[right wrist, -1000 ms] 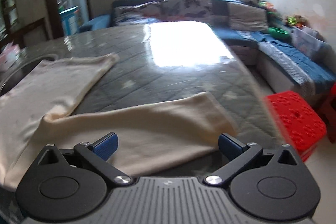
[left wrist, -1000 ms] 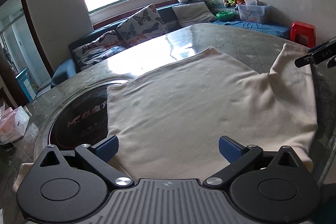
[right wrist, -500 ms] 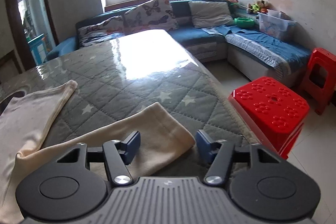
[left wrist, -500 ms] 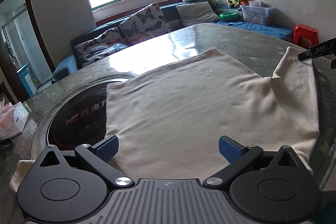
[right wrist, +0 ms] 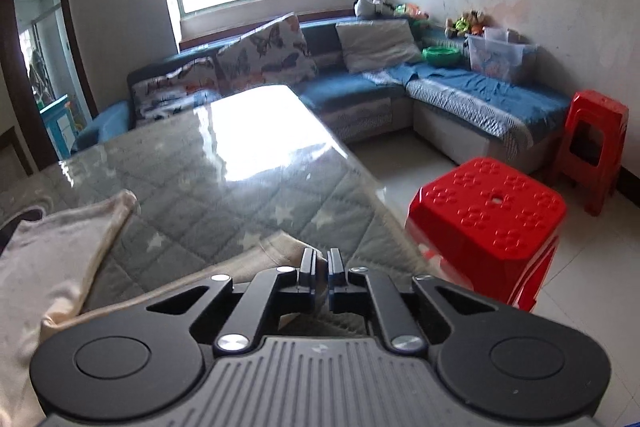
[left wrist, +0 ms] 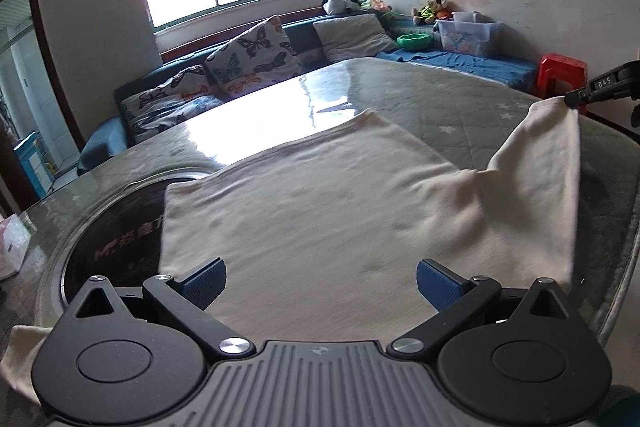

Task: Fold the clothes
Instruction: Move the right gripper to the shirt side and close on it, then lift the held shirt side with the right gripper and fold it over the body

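Observation:
A cream garment (left wrist: 320,211) lies spread flat on the quilted table. My left gripper (left wrist: 320,279) is open and empty, hovering over the garment's near edge. My right gripper (right wrist: 321,263) is shut on the end of the garment's sleeve (right wrist: 276,251) near the table's right edge. In the left wrist view the right gripper (left wrist: 576,97) lifts the sleeve tip (left wrist: 552,131) off the table at the far right. The garment's body also shows in the right wrist view (right wrist: 44,267).
The table (left wrist: 440,95) has a dark round inset (left wrist: 108,243) under the garment's left side. Red stools (right wrist: 488,219) stand beside the table's right edge. A blue sofa (right wrist: 460,95) with cushions runs along the back wall.
My right gripper has closed on the sleeve end and raised it off the table. My left gripper has stayed open over the near edge.

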`<action>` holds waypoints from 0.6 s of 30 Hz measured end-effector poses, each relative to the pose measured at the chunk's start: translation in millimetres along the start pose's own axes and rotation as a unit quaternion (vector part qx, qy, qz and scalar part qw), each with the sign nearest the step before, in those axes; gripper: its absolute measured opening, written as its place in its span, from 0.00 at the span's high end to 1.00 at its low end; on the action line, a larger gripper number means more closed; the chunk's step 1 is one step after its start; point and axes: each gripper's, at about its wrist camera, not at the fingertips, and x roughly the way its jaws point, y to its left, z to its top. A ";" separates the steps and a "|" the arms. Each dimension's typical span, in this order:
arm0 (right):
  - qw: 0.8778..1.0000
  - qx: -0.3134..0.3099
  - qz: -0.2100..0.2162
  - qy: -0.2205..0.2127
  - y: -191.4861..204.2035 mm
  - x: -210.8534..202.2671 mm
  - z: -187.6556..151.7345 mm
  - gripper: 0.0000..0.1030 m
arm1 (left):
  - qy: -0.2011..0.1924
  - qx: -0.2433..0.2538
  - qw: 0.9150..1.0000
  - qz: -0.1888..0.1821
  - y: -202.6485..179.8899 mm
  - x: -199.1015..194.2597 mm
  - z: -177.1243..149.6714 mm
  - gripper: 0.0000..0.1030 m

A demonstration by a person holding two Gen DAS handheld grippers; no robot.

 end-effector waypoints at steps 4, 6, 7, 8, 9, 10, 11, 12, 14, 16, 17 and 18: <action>1.000 0.004 -0.005 0.005 -3.6 -5.0 -5.6 0.95 | 0.002 0.003 1.000 -0.011 -9.5 4.3 2.8 0.00; 1.000 0.016 -0.002 0.013 -7.2 -1.1 -11.0 0.94 | 0.001 0.010 1.000 -0.017 -14.8 4.4 3.8 0.00; 1.000 0.021 -0.001 0.014 -9.0 -0.7 -12.7 0.89 | 0.000 0.013 1.000 -0.019 -16.7 4.0 4.1 0.00; 1.000 0.027 0.001 0.015 -10.8 -0.3 -14.5 0.86 | -0.001 0.015 1.000 -0.022 -18.1 3.7 4.5 0.00; 0.999 0.030 0.003 0.014 -11.8 -0.6 -15.4 0.85 | 0.000 0.017 1.000 -0.023 -19.3 4.0 4.7 0.00; 0.999 0.031 0.005 0.013 -12.2 -1.3 -15.7 0.85 | 0.000 0.017 1.000 -0.023 -20.4 4.3 4.9 0.00; 0.999 0.032 0.008 0.012 -12.6 -2.0 -16.0 0.84 | 0.002 0.017 1.000 -0.024 -21.1 5.0 5.0 0.00; 0.999 0.032 0.010 0.011 -12.5 -2.3 -16.3 0.84 | 0.003 0.017 1.000 -0.025 -22.0 5.6 4.9 0.00; 0.999 0.034 0.012 0.012 -11.8 -1.4 -17.2 0.79 | 0.004 0.018 0.999 -0.026 -24.8 6.0 4.6 0.00; 0.999 0.033 0.010 0.013 -10.9 1.1 -18.6 0.79 | 0.005 0.020 0.999 -0.028 -27.5 6.3 5.0 0.00; 0.999 0.031 0.008 0.014 -10.4 2.6 -19.3 0.79 | 0.004 0.022 0.999 -0.028 -28.6 5.9 5.5 0.00; 0.999 0.030 0.009 0.013 -10.1 3.0 -19.6 0.84 | 0.002 0.023 0.999 -0.029 -29.6 5.4 5.9 0.00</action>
